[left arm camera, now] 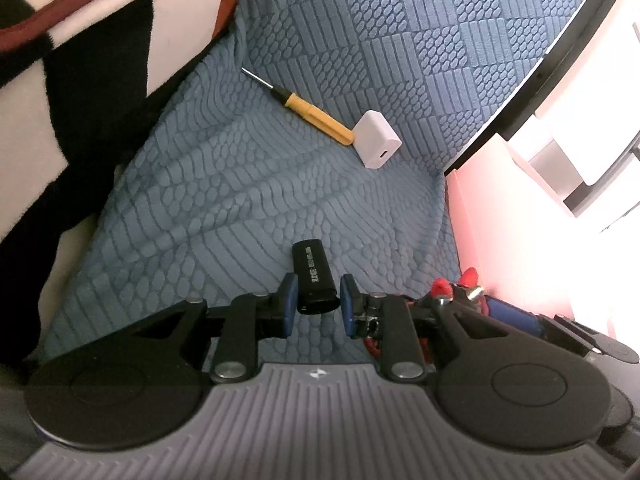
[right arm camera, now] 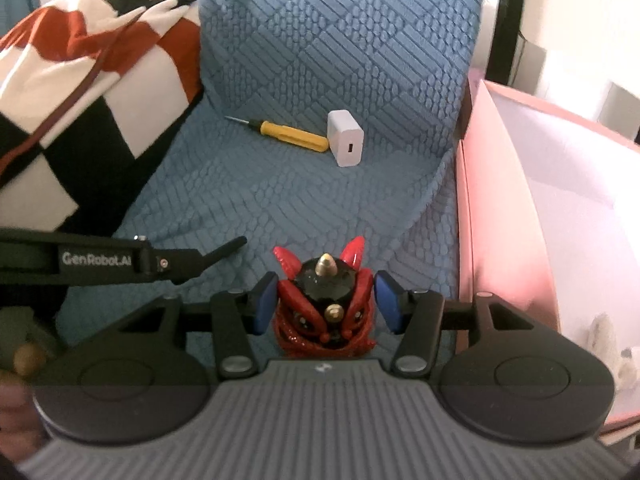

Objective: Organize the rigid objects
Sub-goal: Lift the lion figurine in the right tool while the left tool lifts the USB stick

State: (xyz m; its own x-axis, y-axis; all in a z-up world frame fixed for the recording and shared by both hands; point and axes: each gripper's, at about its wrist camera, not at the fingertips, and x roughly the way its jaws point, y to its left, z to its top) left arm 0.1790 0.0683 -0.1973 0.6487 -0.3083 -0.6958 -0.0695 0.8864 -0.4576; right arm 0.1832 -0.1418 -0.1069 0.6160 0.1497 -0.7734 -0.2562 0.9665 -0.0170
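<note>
In the left wrist view my left gripper [left arm camera: 319, 298] is shut on a small black stick-shaped device [left arm camera: 313, 276], its blue pads on both long sides, just above the blue textured cover [left arm camera: 240, 200]. In the right wrist view my right gripper [right arm camera: 326, 304] is shut on a red and black horned figurine [right arm camera: 324, 296] with gold studs. The figurine's red horns [left arm camera: 466, 280] show at the right of the left view. The left gripper [right arm camera: 230, 246] shows side-on at the left of the right view. A yellow screwdriver [right arm camera: 286, 134] and a white charger block [right arm camera: 345, 143] lie touching farther back.
An open pink box [right arm camera: 500, 220] stands against the cover's right edge, pale things inside at its near end. A black, white and red checked blanket [right arm camera: 80, 80] is piled at the left. A black frame [right arm camera: 506, 20] rises behind the box.
</note>
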